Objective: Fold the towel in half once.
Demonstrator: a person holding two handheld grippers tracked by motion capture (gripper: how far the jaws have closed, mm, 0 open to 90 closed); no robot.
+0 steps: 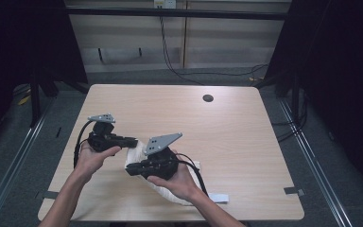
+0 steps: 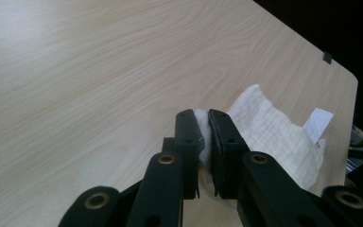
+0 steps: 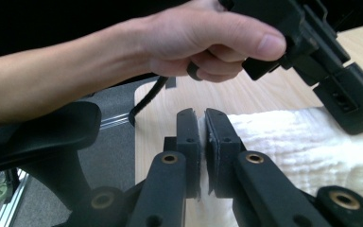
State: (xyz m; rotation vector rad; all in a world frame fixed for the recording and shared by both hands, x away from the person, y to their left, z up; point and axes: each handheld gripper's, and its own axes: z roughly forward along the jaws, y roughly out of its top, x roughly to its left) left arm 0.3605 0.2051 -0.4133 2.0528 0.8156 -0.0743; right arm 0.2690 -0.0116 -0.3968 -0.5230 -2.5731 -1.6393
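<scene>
Cloth (image 1: 137, 153) is lying crumpled on the table (image 1: 227, 127), and both grippers are already gripping it: the left gripper (image 2: 206, 124) is pinching one white edge between nearly closed jaws, while the right gripper (image 3: 202, 124) is clamping another edge likewise. Grasping seems finished; spreading or folding is probably remaining, since the fabric beyond the jaws is bunching unevenly.

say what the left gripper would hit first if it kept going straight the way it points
Probably nothing on the table: beyond the white cloth it pinches, the left gripper faces bare table, then the far edge. Depth is unclear.
</scene>
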